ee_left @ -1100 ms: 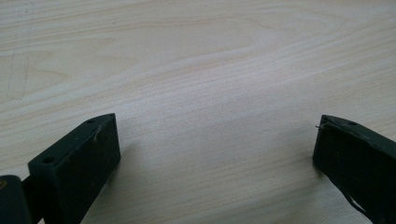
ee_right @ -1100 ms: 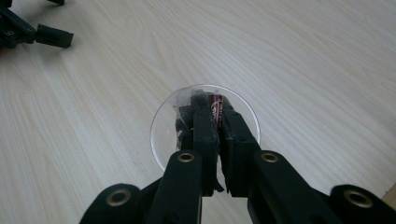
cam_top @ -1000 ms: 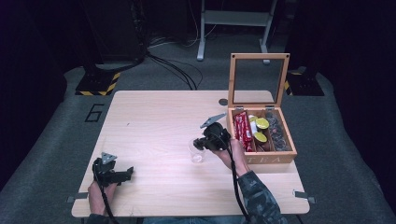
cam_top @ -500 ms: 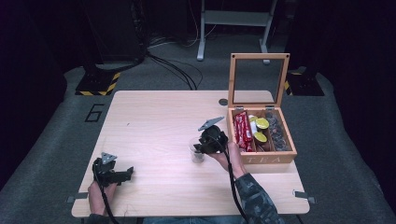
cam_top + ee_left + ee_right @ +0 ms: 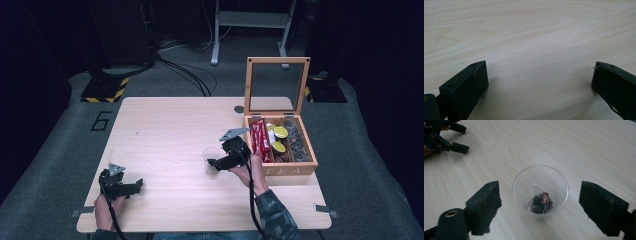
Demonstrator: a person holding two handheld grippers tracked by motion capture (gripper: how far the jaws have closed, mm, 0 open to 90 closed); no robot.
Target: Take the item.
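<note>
While the pale wooden counter (image 5: 165, 130) carries it, open wooden tea box (image 5: 305, 167) right of the clear plastic cup (image 5: 540, 191), right gripper (image 5: 539, 207) spread wide around the cup, left gripper (image 5: 540, 77) wide open far left, dark tea bag (image 5: 541, 202) inside the cup

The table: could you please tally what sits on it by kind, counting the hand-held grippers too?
Grippers: 2, left gripper and right gripper
Plastic cup: 1, tea bag inside
Wooden tea box: 1, lid open
Total: 4
</note>
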